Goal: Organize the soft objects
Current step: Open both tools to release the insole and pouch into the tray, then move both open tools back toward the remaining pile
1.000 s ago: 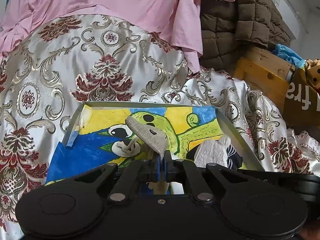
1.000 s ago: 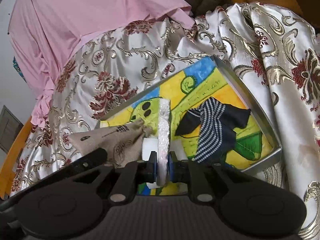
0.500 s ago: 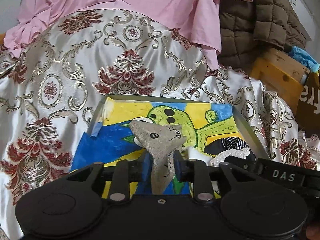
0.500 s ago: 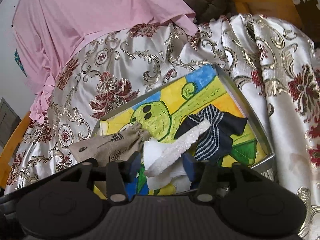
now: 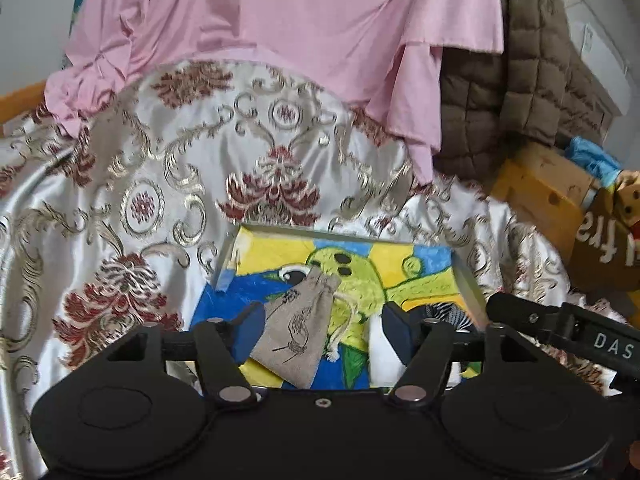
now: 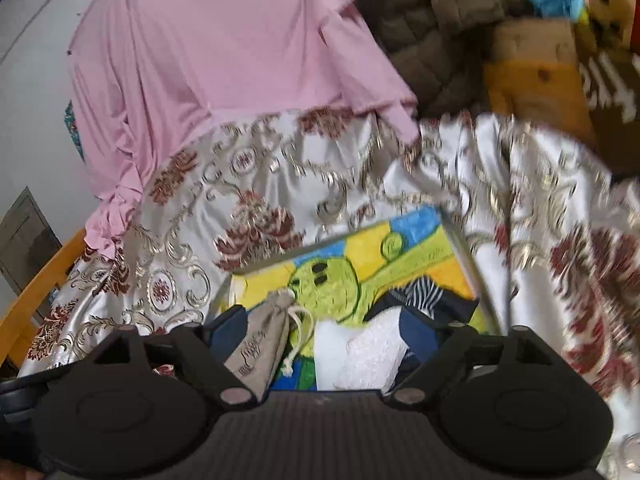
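A shallow metal tray (image 5: pixel 344 233) with a bright painted floor rests on the brocade cloth. In it lies a grey burlap pouch (image 5: pixel 298 330) with a drawstring, between the opening jaws of my left gripper (image 5: pixel 322 332); the pads are not pressing it. Beside the pouch lie a white foam piece (image 6: pixel 360 350) and a dark striped sock (image 6: pixel 420 296). My right gripper (image 6: pixel 322 332) hovers over the foam, its jaws opening wide and clear of it. The pouch (image 6: pixel 264 340) shows at the right gripper's left finger. The tray's right rim (image 6: pixel 464 256) is blurred.
Silver and red brocade cloth (image 5: pixel 160 208) covers the surface around the tray. A pink garment (image 5: pixel 300 32) drapes behind it, with a brown quilted jacket (image 5: pixel 520 92) to its right. A wooden box (image 5: pixel 536 188) and a cardboard sign stand at far right.
Both grippers opened and rose back from the tray. The left let go of the pouch and the right let go of the foam piece; both now lie in the tray.
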